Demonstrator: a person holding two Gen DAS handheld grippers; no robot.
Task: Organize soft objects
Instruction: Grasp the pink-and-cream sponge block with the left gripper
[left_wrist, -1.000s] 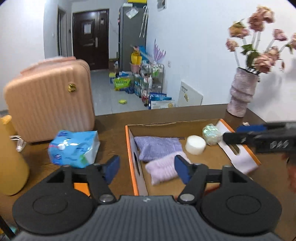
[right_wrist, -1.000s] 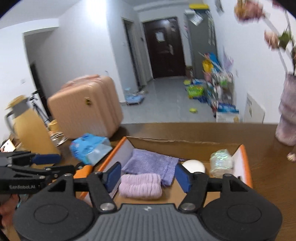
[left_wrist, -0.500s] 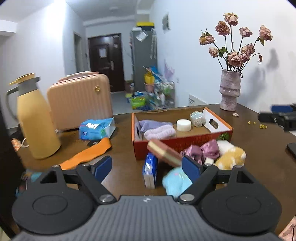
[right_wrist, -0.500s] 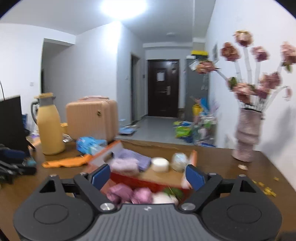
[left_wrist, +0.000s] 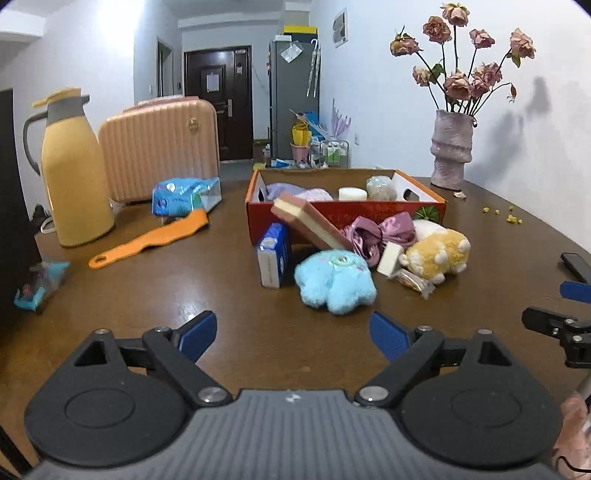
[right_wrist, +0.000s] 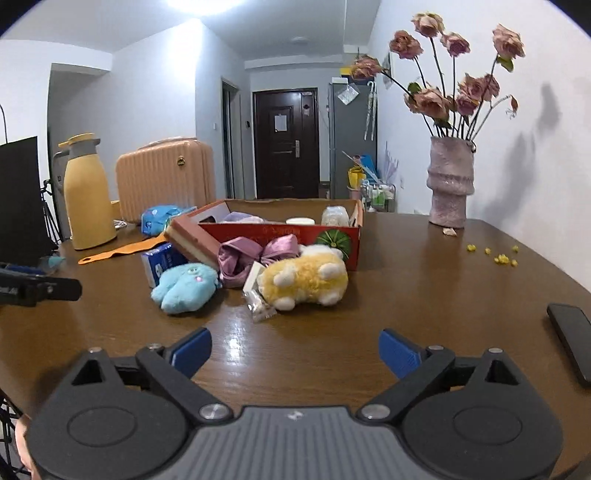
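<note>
An orange cardboard box (left_wrist: 424, 206) (right_wrist: 288, 236) sits mid-table and holds purple cloths (left_wrist: 291, 192), a white round piece (left_wrist: 352, 193) and a wrapped ball (left_wrist: 380, 187). In front of it lie a blue plush toy (left_wrist: 334, 282) (right_wrist: 184, 286), a yellow plush toy (left_wrist: 436, 254) (right_wrist: 306, 280), a purple satin scrunchie (left_wrist: 376, 232) (right_wrist: 255, 254), a brown and cream sponge (left_wrist: 308, 223) and a blue tissue pack (left_wrist: 273, 254). My left gripper (left_wrist: 291, 330) is open and empty, low over the table short of the blue plush. My right gripper (right_wrist: 295, 350) is open and empty, short of the yellow plush.
A yellow thermos jug (left_wrist: 74, 170), a pink suitcase (left_wrist: 159, 147), a blue wipes pack (left_wrist: 184, 195) and an orange shoehorn (left_wrist: 147, 240) stand at the left. A vase of dried roses (left_wrist: 450, 147) stands at the back right. A black phone (right_wrist: 572, 339) lies at the right edge.
Both grippers have pulled back from above the box and dropped low over the near table. The pile in front of the box has come into view. Both stay open.
</note>
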